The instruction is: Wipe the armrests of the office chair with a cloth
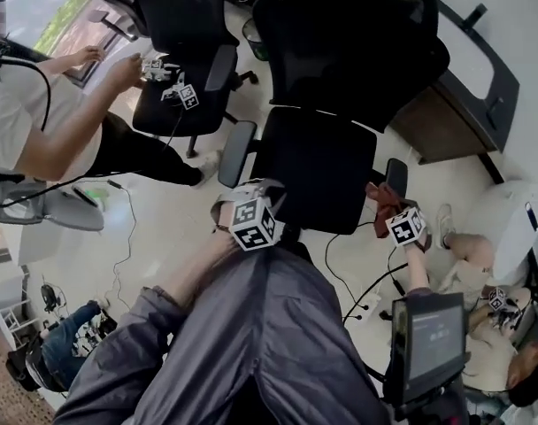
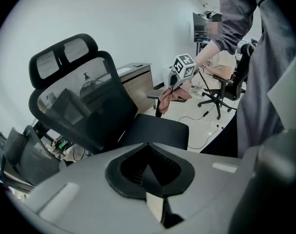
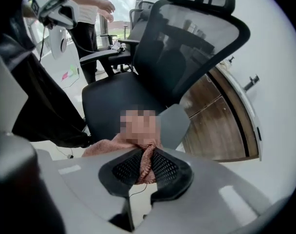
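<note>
The black mesh office chair [image 1: 318,171] stands in front of me, with a grey left armrest [image 1: 236,151] and a right armrest [image 1: 396,177]. My right gripper [image 1: 391,205] is shut on a reddish-brown cloth [image 1: 382,198] that lies against the right armrest. In the right gripper view the cloth [image 3: 106,147] is pinched between the pads of the right gripper [image 3: 145,165], just before the grey armrest pad [image 3: 175,126]. My left gripper [image 1: 251,197] hovers near the seat's front left corner. Its jaws [image 2: 150,172] look shut with nothing in them. The left gripper view shows the cloth [image 2: 172,95] across the seat [image 2: 157,130].
Another person at the left works with grippers [image 1: 176,87] on a second chair [image 1: 185,69]. A wooden desk [image 1: 446,118] stands behind the chair at the right. Cables [image 1: 340,273] lie on the floor. A monitor [image 1: 428,343] and a seated person [image 1: 481,255] are at the lower right.
</note>
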`<state>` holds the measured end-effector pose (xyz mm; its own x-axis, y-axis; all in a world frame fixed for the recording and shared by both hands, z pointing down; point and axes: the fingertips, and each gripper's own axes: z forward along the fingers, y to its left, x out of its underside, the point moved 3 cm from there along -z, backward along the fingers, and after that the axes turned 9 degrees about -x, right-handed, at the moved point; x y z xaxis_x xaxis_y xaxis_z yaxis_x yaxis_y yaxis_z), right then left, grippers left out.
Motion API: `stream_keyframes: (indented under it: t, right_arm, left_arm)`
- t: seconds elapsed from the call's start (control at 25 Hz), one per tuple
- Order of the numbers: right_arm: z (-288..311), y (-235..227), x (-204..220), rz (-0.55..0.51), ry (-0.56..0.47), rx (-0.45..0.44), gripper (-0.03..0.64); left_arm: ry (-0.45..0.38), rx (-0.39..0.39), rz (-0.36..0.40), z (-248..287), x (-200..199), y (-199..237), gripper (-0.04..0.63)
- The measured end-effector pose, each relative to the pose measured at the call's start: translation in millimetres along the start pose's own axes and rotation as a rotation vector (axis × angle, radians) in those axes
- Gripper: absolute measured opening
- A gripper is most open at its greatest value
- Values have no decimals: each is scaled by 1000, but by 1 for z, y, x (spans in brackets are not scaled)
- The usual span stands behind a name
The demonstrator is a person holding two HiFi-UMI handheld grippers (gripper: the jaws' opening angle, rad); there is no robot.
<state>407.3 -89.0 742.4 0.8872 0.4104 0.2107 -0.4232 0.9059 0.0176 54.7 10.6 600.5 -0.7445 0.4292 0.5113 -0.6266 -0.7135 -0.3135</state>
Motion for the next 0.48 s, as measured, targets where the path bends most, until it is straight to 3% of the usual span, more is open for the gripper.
stream_keyframes:
  t: [0.48]
  right_arm:
    - [23, -58, -43, -34, 5, 65, 44]
  left_arm:
    - [-4, 36, 26, 5, -27, -11, 17]
